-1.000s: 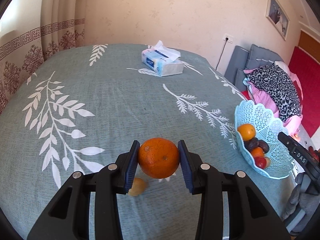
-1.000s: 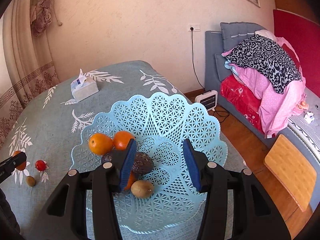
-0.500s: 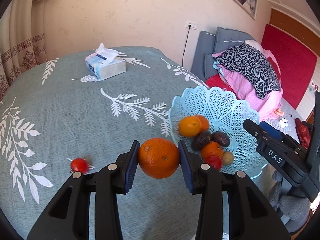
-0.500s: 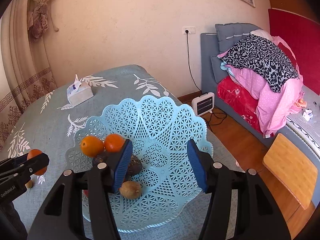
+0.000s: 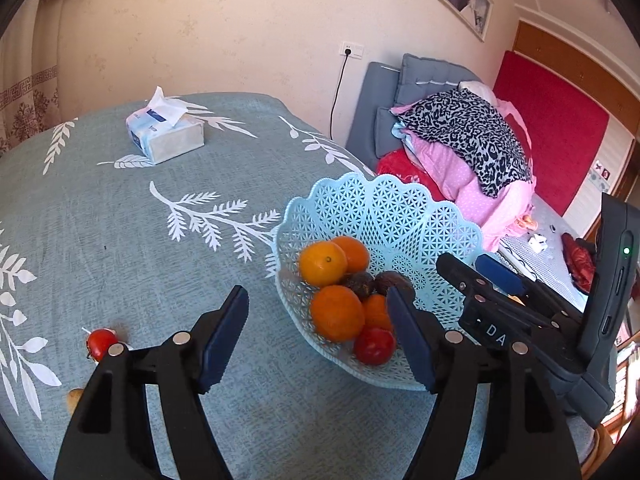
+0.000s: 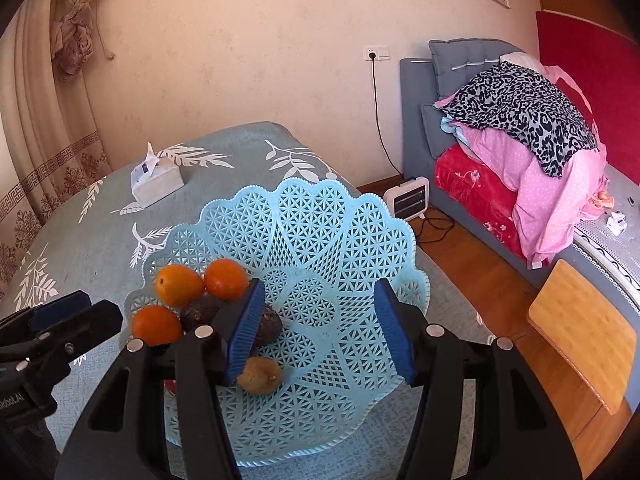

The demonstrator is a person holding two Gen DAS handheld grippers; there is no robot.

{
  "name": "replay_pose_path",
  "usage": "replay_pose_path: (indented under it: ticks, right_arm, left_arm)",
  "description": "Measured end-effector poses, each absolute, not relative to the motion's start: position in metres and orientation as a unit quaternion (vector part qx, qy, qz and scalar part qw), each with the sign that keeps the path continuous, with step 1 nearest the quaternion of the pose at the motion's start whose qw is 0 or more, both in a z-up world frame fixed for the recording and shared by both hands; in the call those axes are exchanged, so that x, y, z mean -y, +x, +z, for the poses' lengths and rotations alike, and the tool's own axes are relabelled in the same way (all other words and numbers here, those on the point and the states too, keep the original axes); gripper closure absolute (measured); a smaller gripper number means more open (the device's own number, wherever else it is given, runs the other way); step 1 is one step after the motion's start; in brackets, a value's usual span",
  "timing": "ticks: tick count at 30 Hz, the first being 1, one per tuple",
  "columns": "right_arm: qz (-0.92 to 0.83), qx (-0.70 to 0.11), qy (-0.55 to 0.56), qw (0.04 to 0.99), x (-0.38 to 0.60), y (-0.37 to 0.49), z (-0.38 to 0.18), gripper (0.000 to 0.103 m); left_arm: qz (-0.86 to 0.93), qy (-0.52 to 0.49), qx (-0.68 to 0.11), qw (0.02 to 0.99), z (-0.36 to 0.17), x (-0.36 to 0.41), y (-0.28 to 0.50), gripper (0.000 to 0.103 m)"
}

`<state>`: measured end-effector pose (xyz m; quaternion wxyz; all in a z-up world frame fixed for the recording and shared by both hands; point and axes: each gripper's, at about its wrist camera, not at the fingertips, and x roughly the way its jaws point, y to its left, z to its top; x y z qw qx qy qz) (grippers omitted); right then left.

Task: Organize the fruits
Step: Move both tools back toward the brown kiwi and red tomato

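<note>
A pale blue lattice basket (image 5: 400, 216) stands near the table's right edge and holds several oranges, dark fruits and a red tomato (image 5: 374, 346). The big orange (image 5: 336, 312) lies in the basket's near side. My left gripper (image 5: 316, 300) hovers over it with its jaws opening, and the pads are clear of the fruit. A second red tomato (image 5: 100, 344) and a small brown fruit (image 5: 74, 398) lie on the cloth at the left. My right gripper (image 6: 318, 292) stands open over the basket (image 6: 320, 220), with nothing between its pads. A kiwi (image 6: 258, 374) lies by its left finger.
A tissue box (image 5: 166, 134) sits at the table's far side. The table edge falls off right behind the basket. Beyond it are a grey sofa piled with clothes (image 6: 520, 120), a small heater (image 6: 408, 198) and a wooden stool (image 6: 580, 336).
My left gripper swung right to the basket with the orange, then let it go; the orange now lies in the basket. The right gripper's jaws widened a little.
</note>
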<state>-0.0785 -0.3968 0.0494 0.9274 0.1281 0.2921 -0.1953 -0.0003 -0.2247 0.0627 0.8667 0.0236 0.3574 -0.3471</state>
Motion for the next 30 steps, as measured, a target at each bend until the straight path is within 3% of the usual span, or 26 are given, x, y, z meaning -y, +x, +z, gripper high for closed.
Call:
replay_pose_path:
  ticks: [30]
  right_arm:
    - [-0.172,-0.288,0.091,0.938,0.359,-0.079,0.051,0.044]
  left_arm:
    - [-0.160,-0.052,-0.373,0.913,0.054,0.052,0.024,0.031]
